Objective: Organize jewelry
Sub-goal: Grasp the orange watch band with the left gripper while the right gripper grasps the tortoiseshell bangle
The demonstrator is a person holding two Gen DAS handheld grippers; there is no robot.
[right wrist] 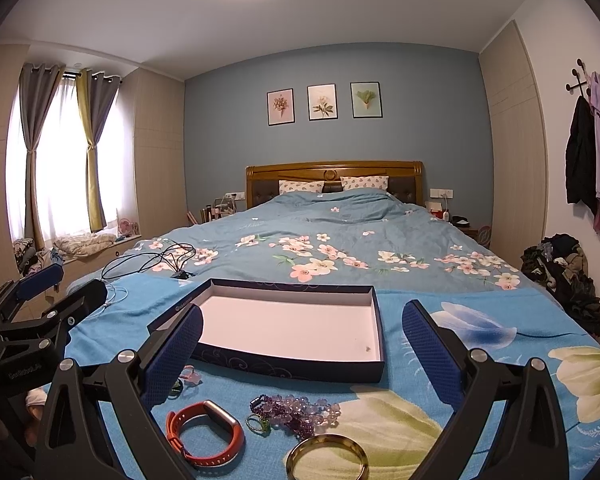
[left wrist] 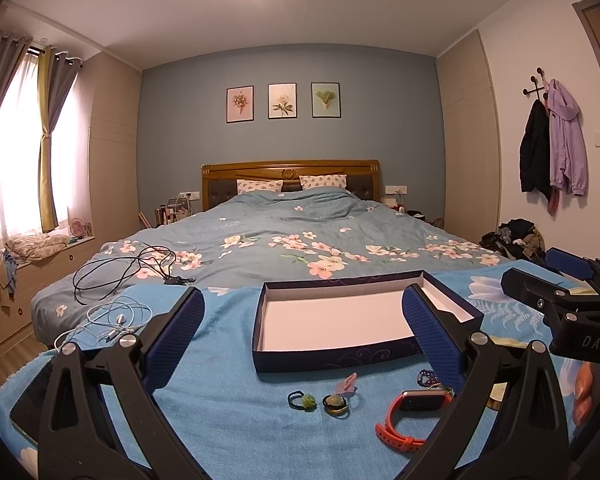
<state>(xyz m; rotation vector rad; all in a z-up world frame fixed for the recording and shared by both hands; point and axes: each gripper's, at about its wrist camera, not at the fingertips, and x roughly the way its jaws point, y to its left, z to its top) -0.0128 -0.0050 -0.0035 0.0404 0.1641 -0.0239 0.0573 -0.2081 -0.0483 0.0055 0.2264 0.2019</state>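
Note:
A dark blue open box with a white inside lies empty on the blue floral cloth. In front of it lie a green bead ring, a second ring, a pink clip, an orange watch band, purple bead strands and a gold bangle. My left gripper stands open above the rings. My right gripper is open over the beads and bangle. Each gripper shows in the other's view, the right gripper and the left gripper.
The cloth covers the bed's foot. Black cables and white earphones lie to the left. A clothes pile sits at the right, jackets hang on the wall, and a window bench is at left.

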